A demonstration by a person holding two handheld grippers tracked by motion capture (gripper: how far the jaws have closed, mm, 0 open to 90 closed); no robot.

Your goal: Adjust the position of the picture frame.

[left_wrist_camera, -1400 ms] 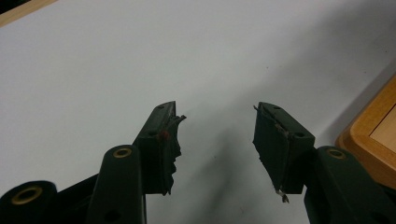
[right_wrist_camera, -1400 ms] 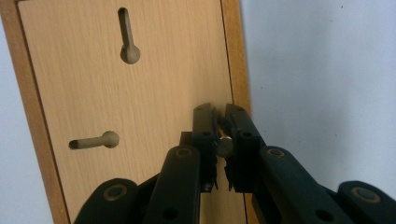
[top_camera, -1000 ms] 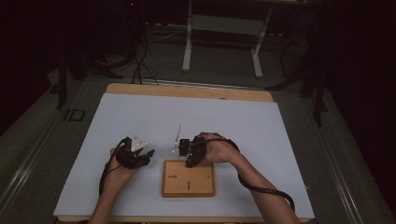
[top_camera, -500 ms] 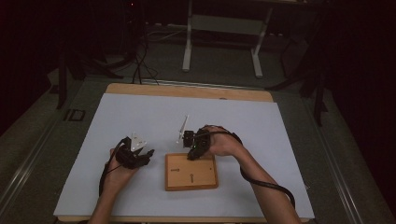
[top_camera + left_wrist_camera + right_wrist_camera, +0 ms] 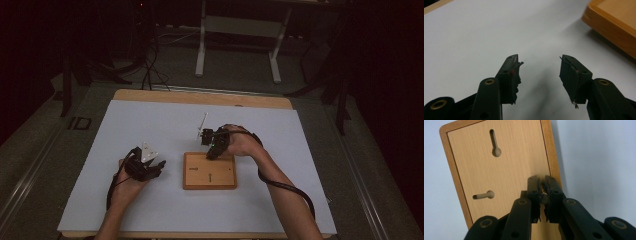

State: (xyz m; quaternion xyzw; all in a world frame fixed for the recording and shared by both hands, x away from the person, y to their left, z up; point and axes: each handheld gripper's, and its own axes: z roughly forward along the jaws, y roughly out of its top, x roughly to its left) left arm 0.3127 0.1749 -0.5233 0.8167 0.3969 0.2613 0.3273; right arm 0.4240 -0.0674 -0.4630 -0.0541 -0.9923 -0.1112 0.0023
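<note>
**Right gripper pinching a little peg over the wooden board**

The right gripper [image 5: 542, 185] has its jaws pulled together with a small grey peg-like thing [image 5: 544, 199] clamped between the pads. Can't make out exactly what it is, it's mostly hidden by the jaws. Directly under the tips is the wooden board [image 5: 471, 167], near its long edge. Ahead of the jaws and off to the left in the right gripper view are two keyhole-shaped slots: one long slot [image 5: 494, 143] further out, one shorter slot [image 5: 483, 195] closer in and lying crosswise. Both look unfilled.

From the high view, that right gripper [image 5: 211, 145] sits at the far edge of the board [image 5: 209, 171], with a thin white stick [image 5: 201, 126] poking up beyond it.

The left gripper [image 5: 540, 65] has its jaws apart with nothing between them, just the white tabletop [image 5: 474, 37] below. The board's corner [image 5: 614, 22] is ahead and off to its right, well apart from the tips. In the high view the left gripper [image 5: 150, 167] rests on the table beside the board.
</note>
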